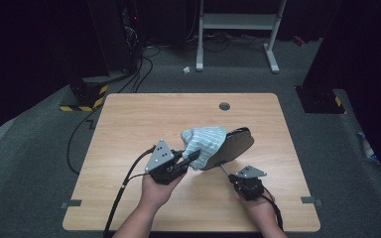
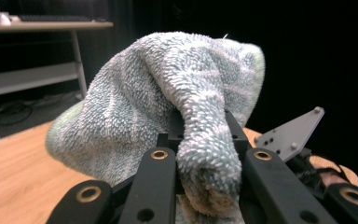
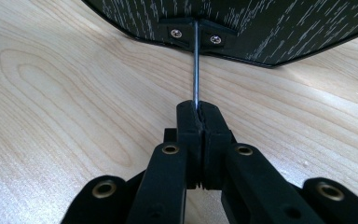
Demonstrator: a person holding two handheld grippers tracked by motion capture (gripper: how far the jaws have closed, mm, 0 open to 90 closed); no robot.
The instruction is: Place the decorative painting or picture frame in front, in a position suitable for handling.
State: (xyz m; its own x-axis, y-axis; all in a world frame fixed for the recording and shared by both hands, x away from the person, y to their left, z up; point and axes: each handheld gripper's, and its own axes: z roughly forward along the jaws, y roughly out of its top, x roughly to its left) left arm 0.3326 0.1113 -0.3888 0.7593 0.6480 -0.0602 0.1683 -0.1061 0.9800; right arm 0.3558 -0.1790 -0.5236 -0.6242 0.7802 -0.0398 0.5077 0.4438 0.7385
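Observation:
A fuzzy pale blue-green cloth [image 1: 203,141] [image 2: 135,102] drapes over the left end of a dark wood-grain board [image 1: 235,145] [image 3: 223,23] that is held tilted above the table. My left gripper [image 1: 194,156] [image 2: 207,158] is shut on a fold of the cloth, which bulges out between its jaws. A thin metal rod [image 1: 224,170] [image 3: 195,70] runs from a screwed bracket on the board's edge down to my right gripper [image 1: 234,177] [image 3: 199,114], which is shut on the rod's end. Most of the board's left part is hidden under the cloth.
The light wooden table [image 1: 129,124] has a round cable hole [image 1: 224,105] near its far edge. A white frame stand [image 1: 238,29] and black cables [image 1: 84,129] are on the floor beyond. The right gripper's grey plate [image 2: 291,133] shows in the left gripper view.

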